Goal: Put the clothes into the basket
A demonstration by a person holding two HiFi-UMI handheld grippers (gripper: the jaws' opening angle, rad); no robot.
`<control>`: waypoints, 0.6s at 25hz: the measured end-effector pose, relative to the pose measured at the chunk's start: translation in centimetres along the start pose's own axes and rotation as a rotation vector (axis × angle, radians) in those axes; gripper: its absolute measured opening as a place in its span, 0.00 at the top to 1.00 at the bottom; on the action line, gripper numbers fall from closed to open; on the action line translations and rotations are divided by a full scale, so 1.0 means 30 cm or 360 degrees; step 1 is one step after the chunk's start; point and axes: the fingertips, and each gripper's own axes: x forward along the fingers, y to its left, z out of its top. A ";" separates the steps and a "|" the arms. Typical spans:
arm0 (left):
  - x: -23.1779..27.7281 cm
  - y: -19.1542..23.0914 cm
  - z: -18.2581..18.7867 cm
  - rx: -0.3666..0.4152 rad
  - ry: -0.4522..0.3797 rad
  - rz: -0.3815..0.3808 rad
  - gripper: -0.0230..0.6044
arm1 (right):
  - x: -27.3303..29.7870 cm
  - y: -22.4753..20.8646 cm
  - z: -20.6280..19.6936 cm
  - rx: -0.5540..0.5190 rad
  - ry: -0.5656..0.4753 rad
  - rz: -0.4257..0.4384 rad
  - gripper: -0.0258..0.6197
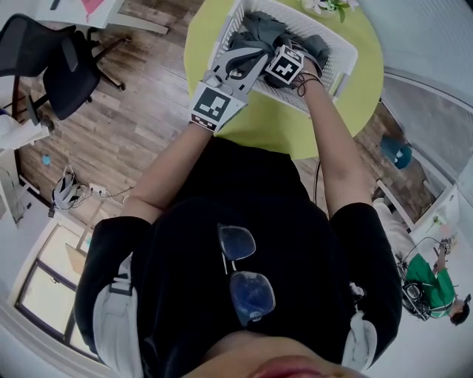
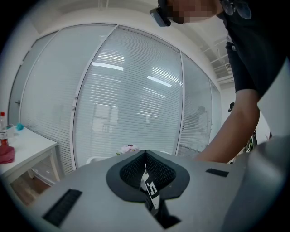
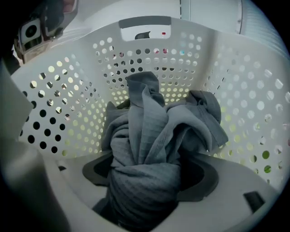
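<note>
A white perforated basket [image 1: 344, 63] stands on the round yellow-green table [image 1: 281, 129], with grey clothes [image 1: 270, 29] piled inside. My right gripper [image 1: 276, 47] points steeply down into it. In the right gripper view the jaws [image 3: 145, 181] are shut on a bunched grey ribbed garment [image 3: 145, 145] that fills the gap and reaches the basket's wall [image 3: 68, 99]. My left gripper [image 1: 247, 65] hovers at the basket's near rim, pointing almost level. Its jaws [image 2: 146, 158] are shut, and a narrow white printed strip shows in the seam.
A black office chair [image 1: 52, 66] stands on the wood floor at the left. Flowers [image 1: 329, 6] sit beyond the basket. A person in green [image 1: 432, 280] is at the lower right. A glass wall with blinds [image 2: 136, 90] and a white side table [image 2: 27, 149] face the left gripper.
</note>
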 end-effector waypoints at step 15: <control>-0.031 -0.036 0.013 0.0031 -0.0018 -0.0037 0.95 | -0.250 -0.007 0.043 0.0091 -0.0140 -0.0167 0.35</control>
